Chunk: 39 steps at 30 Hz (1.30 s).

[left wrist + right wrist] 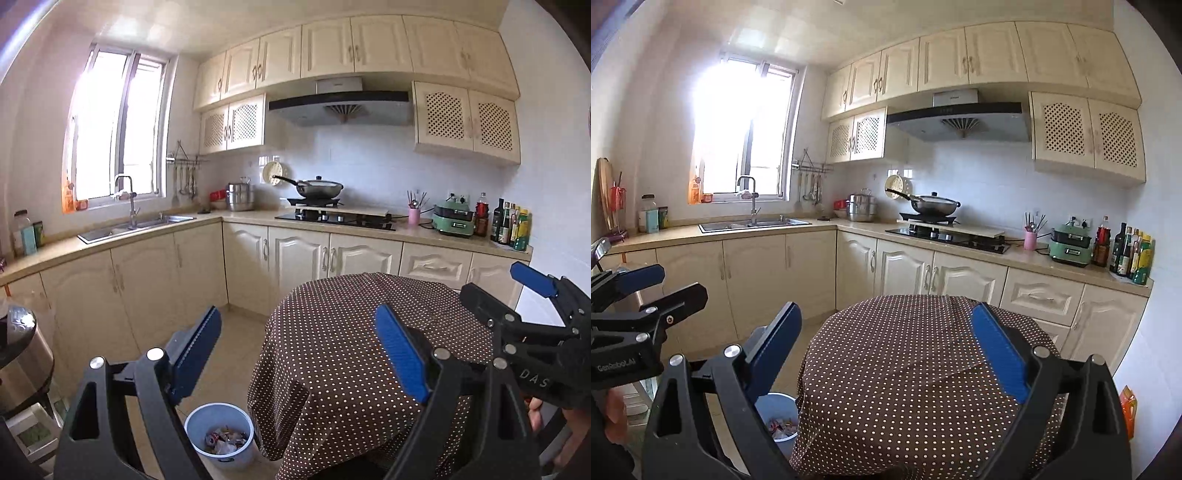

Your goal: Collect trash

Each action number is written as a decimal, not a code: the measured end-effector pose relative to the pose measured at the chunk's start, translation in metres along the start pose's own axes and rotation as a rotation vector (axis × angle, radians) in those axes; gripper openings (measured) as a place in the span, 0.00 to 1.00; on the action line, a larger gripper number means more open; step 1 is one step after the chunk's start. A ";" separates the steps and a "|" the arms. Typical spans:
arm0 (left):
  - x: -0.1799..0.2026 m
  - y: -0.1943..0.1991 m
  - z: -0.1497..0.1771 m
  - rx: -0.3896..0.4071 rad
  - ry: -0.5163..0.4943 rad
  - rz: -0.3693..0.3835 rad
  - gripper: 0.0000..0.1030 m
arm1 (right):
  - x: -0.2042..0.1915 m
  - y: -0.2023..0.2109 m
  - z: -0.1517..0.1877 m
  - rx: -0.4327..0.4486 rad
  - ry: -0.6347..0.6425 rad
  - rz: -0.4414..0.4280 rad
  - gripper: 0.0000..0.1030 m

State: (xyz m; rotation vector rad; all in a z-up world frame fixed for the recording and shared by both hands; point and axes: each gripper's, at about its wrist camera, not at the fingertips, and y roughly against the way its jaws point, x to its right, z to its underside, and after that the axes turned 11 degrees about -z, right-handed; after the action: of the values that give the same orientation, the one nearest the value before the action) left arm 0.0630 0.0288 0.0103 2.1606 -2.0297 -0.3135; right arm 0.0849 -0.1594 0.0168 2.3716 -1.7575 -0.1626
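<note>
Both grippers are held above the table (332, 350), side by side. The left gripper (299, 350) is spread wide with nothing gripped. The right gripper (886, 347) is likewise wide and empty. Trash (225, 439) is seen inside the bucket (192, 424) on the floor beside the table.

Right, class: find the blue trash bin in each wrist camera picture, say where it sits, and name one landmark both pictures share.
Left wrist view: the blue trash bin stands on the floor at bottom centre-left, left of the dotted tablecloth, fully visible with wrappers inside.
Right wrist view: the blue trash bin is at bottom left, partly hidden behind the tablecloth and a finger.
Shared landmark: the wok on the stove.
</note>
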 end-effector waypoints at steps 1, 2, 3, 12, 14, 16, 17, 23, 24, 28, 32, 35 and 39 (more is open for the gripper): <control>-0.001 0.004 0.000 0.006 0.005 -0.002 0.81 | -0.001 0.002 0.000 0.002 0.001 -0.001 0.88; -0.003 0.008 0.000 0.013 0.009 -0.005 0.81 | -0.002 0.005 -0.001 0.007 -0.001 -0.001 0.88; -0.004 0.012 0.000 0.021 0.014 -0.010 0.81 | -0.002 0.007 -0.001 0.010 -0.001 0.000 0.88; -0.017 0.032 0.000 0.020 0.032 -0.042 0.81 | -0.009 0.026 0.002 0.027 -0.010 -0.011 0.93; -0.019 0.037 0.002 0.021 0.033 -0.038 0.81 | -0.011 0.030 0.003 0.031 -0.023 -0.024 0.93; -0.022 0.039 0.002 0.025 0.031 -0.055 0.81 | -0.014 0.031 0.002 0.029 -0.025 -0.029 0.93; -0.023 0.039 0.002 0.023 0.032 -0.059 0.81 | -0.015 0.032 0.002 0.030 -0.020 -0.028 0.93; -0.029 0.043 0.002 0.026 0.044 -0.066 0.81 | -0.024 0.039 -0.001 0.048 -0.002 -0.033 0.93; -0.028 0.044 0.002 0.028 0.039 -0.068 0.81 | -0.025 0.040 -0.001 0.048 -0.001 -0.033 0.93; -0.023 0.047 0.003 0.031 0.024 -0.081 0.81 | -0.026 0.041 0.001 0.045 -0.003 -0.035 0.93; -0.020 0.051 0.005 0.038 0.016 -0.084 0.81 | -0.030 0.046 0.003 0.045 -0.002 -0.036 0.93; -0.016 0.051 0.006 0.040 0.010 -0.083 0.81 | -0.028 0.048 0.004 0.047 -0.008 -0.038 0.93; -0.016 0.048 0.006 0.029 0.012 -0.075 0.81 | -0.022 0.046 0.004 0.040 -0.023 -0.041 0.93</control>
State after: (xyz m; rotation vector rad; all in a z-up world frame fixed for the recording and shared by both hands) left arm 0.0139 0.0419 0.0179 2.2550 -1.9621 -0.2816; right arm 0.0344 -0.1513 0.0218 2.4438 -1.7391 -0.1622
